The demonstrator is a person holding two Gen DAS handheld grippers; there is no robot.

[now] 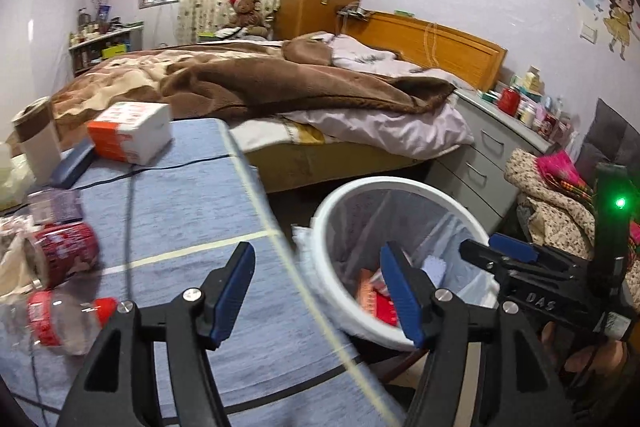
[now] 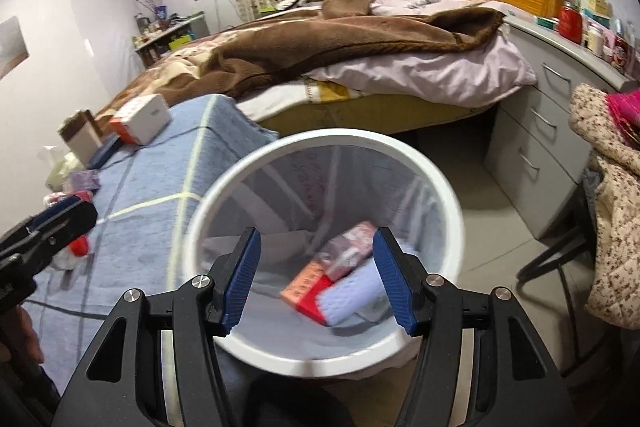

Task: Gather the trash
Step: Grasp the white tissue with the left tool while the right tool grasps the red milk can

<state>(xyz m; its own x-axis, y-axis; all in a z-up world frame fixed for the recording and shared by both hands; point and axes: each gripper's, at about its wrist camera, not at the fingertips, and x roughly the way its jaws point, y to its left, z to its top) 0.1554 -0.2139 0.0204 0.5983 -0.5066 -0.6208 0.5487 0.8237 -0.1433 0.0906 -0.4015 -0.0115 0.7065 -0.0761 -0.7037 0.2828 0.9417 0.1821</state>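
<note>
Both my left gripper (image 1: pixel 320 293) and right gripper (image 2: pixel 316 277) gape empty. Below sits the white bin (image 2: pixel 452 203), holding a red packet (image 2: pixel 306 291).

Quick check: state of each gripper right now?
Left gripper: jaws open, holding nothing.
Right gripper: jaws open, empty, over the trash bin.

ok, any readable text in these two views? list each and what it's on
"DAS": white letters on the black body of the right gripper, seen from the left wrist view.
Print on the red can, the plastic bottle and the tissue pack: too blurred to read.
Boxes in the trash bin: unreadable.
</note>
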